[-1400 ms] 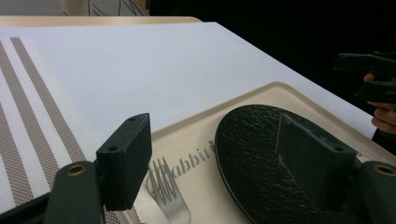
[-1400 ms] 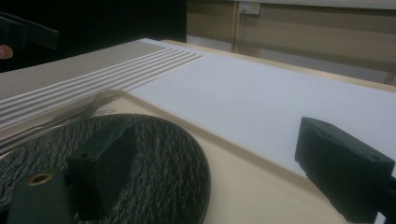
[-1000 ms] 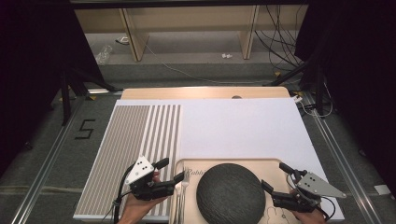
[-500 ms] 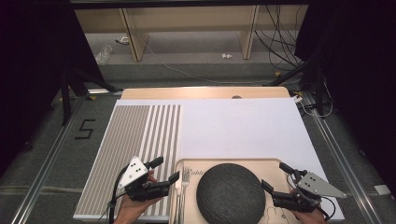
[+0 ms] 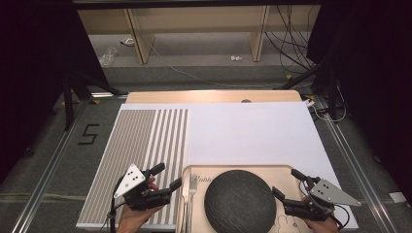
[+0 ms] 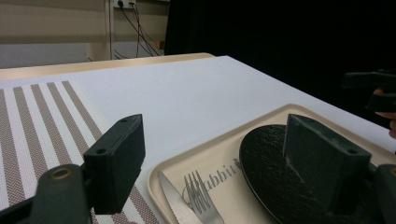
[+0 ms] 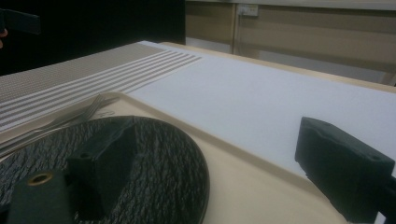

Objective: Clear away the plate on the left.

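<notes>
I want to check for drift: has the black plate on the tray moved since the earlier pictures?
No. The black plate lies at the same spot on the beige tray, right of the fork, as before.

The left tool (image 5: 165,178) is black, with two blocky jaws whose flat faces carry small round screw holes. A brass-coloured ring sits in the arm behind one jaw. On its top is a pale grey three-cornered plate dotted with dark holes, and a dark cable trails from its back. The right tool (image 5: 286,187) is the same build: black jaws, grey plate, dark cable.
</notes>
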A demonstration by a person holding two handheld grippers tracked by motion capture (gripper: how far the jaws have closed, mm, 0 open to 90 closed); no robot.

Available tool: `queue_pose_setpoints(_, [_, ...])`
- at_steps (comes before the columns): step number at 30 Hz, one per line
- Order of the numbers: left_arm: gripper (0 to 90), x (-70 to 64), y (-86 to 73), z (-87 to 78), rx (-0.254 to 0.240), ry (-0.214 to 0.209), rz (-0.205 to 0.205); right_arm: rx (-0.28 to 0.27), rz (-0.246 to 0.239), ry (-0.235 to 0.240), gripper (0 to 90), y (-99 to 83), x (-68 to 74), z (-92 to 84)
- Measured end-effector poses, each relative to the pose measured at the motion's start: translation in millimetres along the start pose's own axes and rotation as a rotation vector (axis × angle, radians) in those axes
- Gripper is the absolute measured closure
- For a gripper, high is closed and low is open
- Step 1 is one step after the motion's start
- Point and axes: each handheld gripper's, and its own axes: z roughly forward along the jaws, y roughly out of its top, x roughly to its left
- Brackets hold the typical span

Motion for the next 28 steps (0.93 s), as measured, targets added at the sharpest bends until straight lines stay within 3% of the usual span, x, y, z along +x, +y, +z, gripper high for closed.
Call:
queue_pose_setpoints(13, [20.0,-2.9,-0.4,2.8,0.015,-0.01,0.017,0.003,0.002,0.001,13.9,-0.4,-0.8,0.1])
queue_pose_setpoints(28, [20.0,-1.9,-0.2,2.9,0.016,-0.008,0.005,0.002,0.006,0.004,14.0,-0.6,-0.9,0.5])
